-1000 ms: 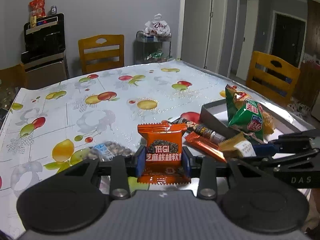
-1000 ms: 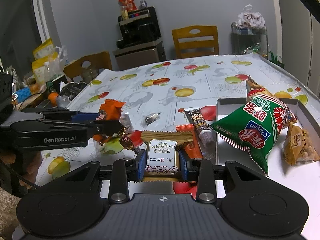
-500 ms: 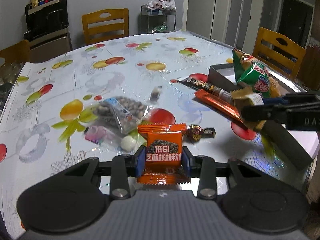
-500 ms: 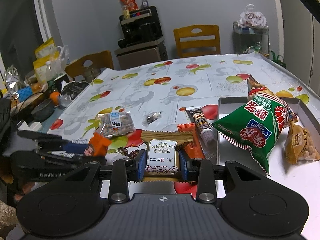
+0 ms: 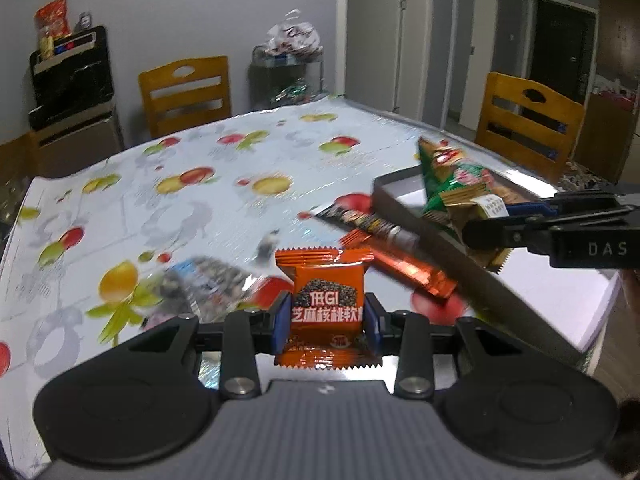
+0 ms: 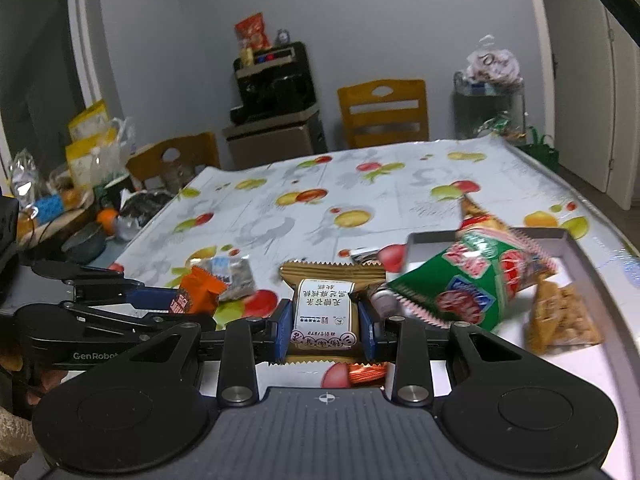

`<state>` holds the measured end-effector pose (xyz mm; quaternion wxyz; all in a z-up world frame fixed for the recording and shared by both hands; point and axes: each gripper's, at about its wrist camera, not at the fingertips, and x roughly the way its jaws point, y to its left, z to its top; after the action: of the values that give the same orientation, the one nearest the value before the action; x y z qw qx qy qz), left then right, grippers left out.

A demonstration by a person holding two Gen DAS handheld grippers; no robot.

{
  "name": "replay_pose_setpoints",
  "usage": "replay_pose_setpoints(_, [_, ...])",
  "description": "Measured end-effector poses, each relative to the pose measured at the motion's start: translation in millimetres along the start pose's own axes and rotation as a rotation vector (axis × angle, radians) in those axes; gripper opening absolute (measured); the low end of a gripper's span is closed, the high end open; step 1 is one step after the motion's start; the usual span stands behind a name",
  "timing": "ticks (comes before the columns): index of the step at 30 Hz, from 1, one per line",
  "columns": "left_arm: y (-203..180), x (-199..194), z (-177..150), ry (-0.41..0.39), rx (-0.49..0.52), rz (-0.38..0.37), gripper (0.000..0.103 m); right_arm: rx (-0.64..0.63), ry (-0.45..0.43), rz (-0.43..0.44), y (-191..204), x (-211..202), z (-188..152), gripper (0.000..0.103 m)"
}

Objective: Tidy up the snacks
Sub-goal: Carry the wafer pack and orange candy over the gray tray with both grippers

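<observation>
"GI" on orange packet [image 5: 327, 308], "DAS" on claw [image 5: 500, 216]

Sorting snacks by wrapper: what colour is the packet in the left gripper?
Orange, with a dark speckled panel; the packet shows best in the left wrist view.

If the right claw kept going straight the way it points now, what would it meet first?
Probably the tablecloth just past the tan packet it grips; the green bag and tray sit to the right. Depth is unclear.

Both held packets, orange snack [image 5: 327, 308] and tan snack [image 6: 325, 312], now higher, nearer the grey box [image 6: 576, 240].
</observation>
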<state>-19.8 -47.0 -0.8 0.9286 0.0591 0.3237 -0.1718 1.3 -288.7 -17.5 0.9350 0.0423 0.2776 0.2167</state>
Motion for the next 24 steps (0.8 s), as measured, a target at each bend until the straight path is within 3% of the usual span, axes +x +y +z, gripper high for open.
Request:
replay_pose_setpoints(13, [-74,1,32,-0.051,0.139,-0.156,0.035,0.072,-0.027,-0.125,-54,-51,-14,0.035])
replay_pose_setpoints(24, [-141,22,41,-0.013,0.247,-0.286,0.035,0.13,0.018,-0.237,-94,-78,-41,0.035])
